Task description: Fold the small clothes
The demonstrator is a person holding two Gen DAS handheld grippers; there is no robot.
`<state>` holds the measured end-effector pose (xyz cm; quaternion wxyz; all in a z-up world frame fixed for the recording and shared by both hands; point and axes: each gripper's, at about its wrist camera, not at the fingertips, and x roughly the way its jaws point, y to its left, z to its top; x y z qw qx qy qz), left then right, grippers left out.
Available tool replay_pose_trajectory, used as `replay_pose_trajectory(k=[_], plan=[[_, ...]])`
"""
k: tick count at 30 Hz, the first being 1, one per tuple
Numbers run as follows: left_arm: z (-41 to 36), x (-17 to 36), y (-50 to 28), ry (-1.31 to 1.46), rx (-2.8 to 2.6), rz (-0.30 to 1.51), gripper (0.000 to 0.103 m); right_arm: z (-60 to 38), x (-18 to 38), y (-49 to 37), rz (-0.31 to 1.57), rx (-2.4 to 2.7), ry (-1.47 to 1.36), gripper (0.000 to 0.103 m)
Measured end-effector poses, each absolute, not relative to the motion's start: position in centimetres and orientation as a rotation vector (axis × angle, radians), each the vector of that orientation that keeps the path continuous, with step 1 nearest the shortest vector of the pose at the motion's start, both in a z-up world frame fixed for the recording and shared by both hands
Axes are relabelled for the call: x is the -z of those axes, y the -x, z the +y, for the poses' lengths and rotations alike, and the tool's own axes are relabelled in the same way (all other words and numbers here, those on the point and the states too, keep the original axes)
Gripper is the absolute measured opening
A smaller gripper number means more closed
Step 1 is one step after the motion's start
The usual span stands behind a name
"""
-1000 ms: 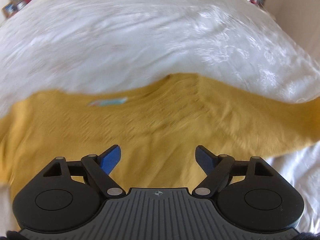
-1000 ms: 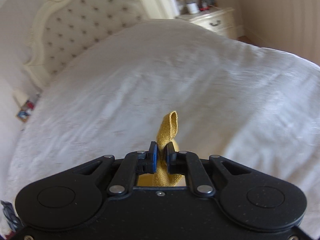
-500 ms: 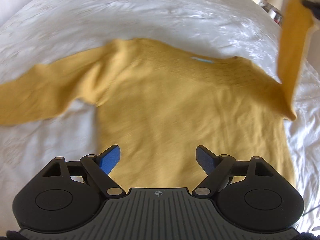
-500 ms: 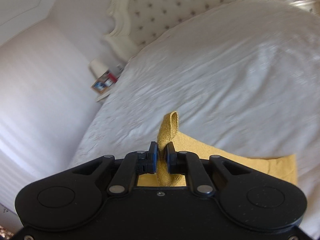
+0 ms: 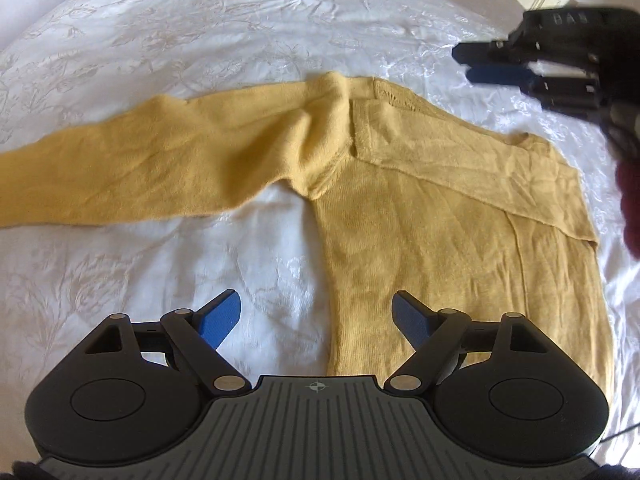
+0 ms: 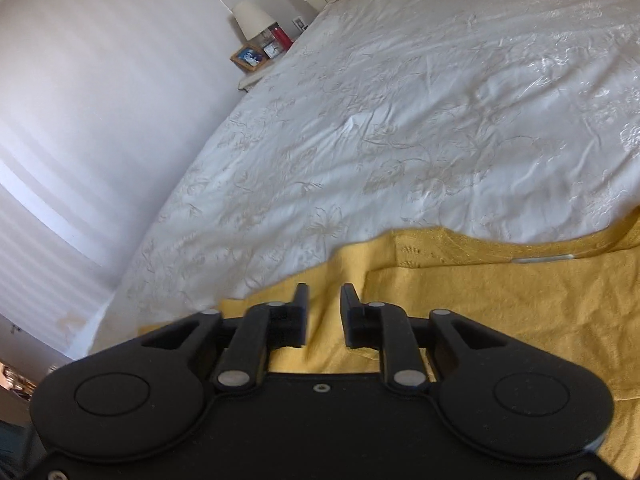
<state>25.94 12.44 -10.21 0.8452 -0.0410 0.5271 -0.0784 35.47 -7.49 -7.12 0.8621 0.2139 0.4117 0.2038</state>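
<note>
A yellow knit sweater [image 5: 420, 208] lies spread flat on a bed covered by a white embroidered bedspread [image 5: 200, 32]. In the left wrist view its body fills the centre and right; one sleeve is already folded across the chest, while the other sleeve [image 5: 132, 168] stretches out straight toward nine o'clock, its long axis running side to side. The left gripper [image 5: 316, 314] hovers at six o'clock with its blue-padded jaws spread wide and nothing between them, straddling the sweater's side edge; the outstretched sleeve lies up at ten o'clock from it, so the left hand looks the nearer one for folding that sleeve in. The right gripper [image 6: 323, 304], seen at two o'clock in the left view, hangs just above the shoulder area, its jaws opening and empty, the fabric only below them
</note>
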Motion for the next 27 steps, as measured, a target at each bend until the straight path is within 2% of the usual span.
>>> replay_pose_trajectory(k=[1, 3, 14, 27], plan=[[12.3, 10.2, -26.3, 0.086, 0.172, 1.105, 0.083, -7.9, 7.1, -35.0, 0.86, -0.414, -0.445, 0.049], [11.8, 10.1, -27.3, 0.088, 0.182, 1.092, 0.083, -9.4, 7.2, -33.9, 0.862, -0.371, -0.423, 0.051], [7.4, 11.7, -35.0, 0.154, 0.195, 1.071, 0.083, -20.9, 10.3, -27.7, 0.982, -0.072, -0.348, 0.054], [3.8, 16.5, -40.5, 0.151, 0.188, 1.123, 0.081, -27.5, 13.3, -26.2, 1.015, 0.097, -0.435, 0.055]])
